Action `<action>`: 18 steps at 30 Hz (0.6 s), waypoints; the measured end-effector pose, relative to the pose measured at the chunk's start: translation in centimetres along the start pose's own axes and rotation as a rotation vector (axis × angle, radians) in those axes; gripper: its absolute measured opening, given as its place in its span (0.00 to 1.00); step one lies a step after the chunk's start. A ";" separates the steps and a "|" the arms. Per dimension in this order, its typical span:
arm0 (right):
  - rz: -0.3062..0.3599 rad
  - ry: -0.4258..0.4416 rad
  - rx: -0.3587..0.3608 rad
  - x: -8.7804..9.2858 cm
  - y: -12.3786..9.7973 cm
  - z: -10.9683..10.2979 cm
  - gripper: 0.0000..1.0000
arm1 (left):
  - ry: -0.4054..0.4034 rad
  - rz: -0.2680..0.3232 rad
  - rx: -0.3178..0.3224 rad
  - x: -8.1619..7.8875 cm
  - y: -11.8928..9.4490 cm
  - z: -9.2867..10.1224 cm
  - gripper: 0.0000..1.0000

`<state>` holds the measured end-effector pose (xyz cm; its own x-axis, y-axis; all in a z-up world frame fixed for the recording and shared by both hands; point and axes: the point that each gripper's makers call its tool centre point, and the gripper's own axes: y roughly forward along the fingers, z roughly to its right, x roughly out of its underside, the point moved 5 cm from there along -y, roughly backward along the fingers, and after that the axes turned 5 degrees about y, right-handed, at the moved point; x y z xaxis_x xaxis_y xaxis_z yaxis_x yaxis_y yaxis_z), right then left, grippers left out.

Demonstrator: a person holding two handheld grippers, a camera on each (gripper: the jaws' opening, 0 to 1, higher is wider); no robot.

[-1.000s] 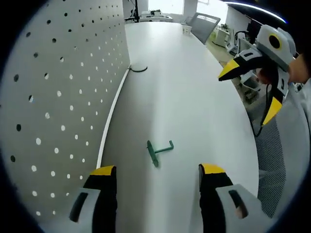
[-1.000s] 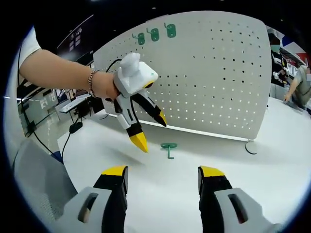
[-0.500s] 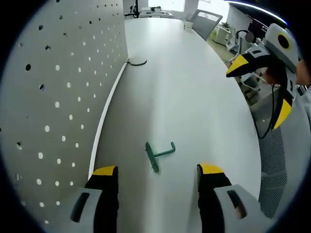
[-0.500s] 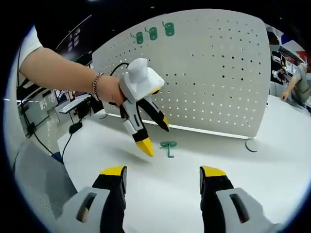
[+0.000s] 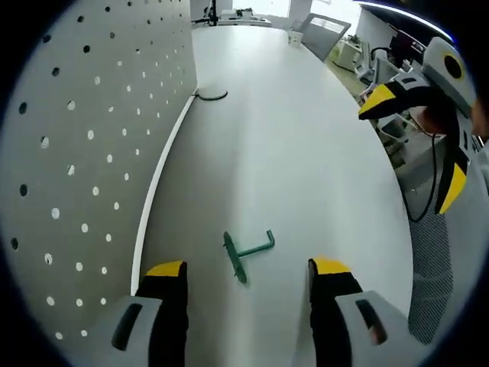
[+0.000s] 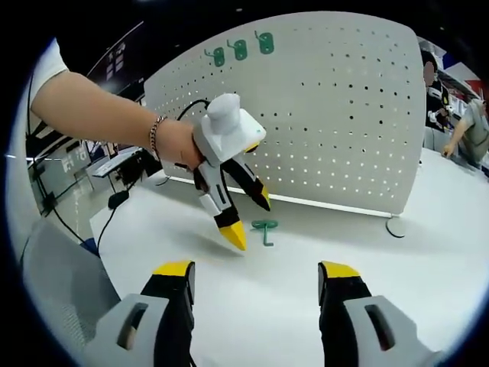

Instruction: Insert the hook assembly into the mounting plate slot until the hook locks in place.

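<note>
Lying flat on the white table (image 5: 306, 153), green hook assembly (image 5: 246, 253), just ahead of the left gripper (image 5: 246, 306) and centred between its two yellow-tipped jaws, untouched. Flat base end of the hook nearer the jaws, bent tip pointing off toward the right of the left gripper view. Jaws of the left gripper spread wide, nothing between them. Standing upright along the left of that view, close beside the hook, white perforated mounting plate (image 5: 69, 153), its lower edge meeting the table. Black cable loop (image 5: 212, 95) on the table farther along the plate's foot.

Seen from the right gripper view: same left gripper (image 6: 250, 218) held by a person's hand (image 6: 177, 144) with a bracelet at the wrist, angled downward, yellow tips low over the table just left of the hook assembly (image 6: 265, 228), not touching it. Mounting plate (image 6: 336, 115) standing behind, three green hooks (image 6: 241, 50) already hanging in a row near its top edge. Right gripper (image 6: 256, 306) well back from the hook, jaws parted wide and holding nothing. Right gripper (image 5: 416, 134) also visible at the right of the left gripper view, raised off the table edge, jaws apart.
</note>
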<state>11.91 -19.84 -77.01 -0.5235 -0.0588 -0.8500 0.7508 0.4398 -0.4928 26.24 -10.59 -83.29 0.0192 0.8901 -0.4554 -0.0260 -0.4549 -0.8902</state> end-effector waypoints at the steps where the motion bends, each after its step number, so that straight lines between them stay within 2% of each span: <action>1: 0.001 0.000 0.000 0.0 0.0 0.0 0.66 | 0.000 0.001 0.001 0.0 0.0 0.0 0.66; 11: 0.004 0.007 0.001 0.0 0.1 0.1 0.70 | 0.011 -0.011 0.009 0.1 0.6 0.3 0.65; 18: 0.016 0.013 0.016 -0.3 -0.1 0.3 0.66 | 0.036 -0.016 -0.028 0.2 0.6 -0.1 0.59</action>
<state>12.11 -20.18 -76.79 -0.5161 -0.0401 -0.8556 0.7655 0.4265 -0.4818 26.27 -10.74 -83.92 0.0549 0.8958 -0.4411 0.0024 -0.4419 -0.8971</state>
